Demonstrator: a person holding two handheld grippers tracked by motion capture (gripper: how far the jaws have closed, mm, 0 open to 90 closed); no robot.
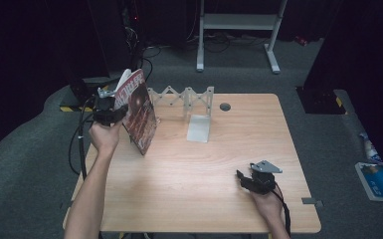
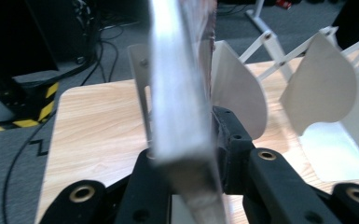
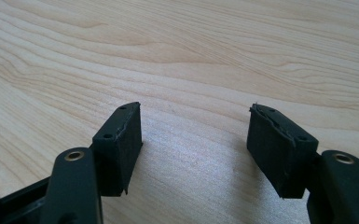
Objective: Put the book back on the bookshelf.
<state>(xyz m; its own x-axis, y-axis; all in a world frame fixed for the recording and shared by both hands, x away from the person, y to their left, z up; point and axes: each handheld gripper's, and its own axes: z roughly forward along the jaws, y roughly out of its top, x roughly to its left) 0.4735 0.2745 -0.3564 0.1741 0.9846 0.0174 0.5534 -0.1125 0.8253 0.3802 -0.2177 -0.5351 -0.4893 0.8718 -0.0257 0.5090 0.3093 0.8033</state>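
Left gripper raised over table's left rear, jaws clamped on spine edge of thin red-covered glossy magazine, held upright, tilted, lower corner near light wooden tabletop. Just behind magazine: white accordion-style metal file rack with rounded divider plates, standing at table's rear centre, directly in line ahead of magazine. Small dark round grommet right of rack. Right gripper rests low at front right, well apart, jaws spread wide, nothing between, bare wood beneath.
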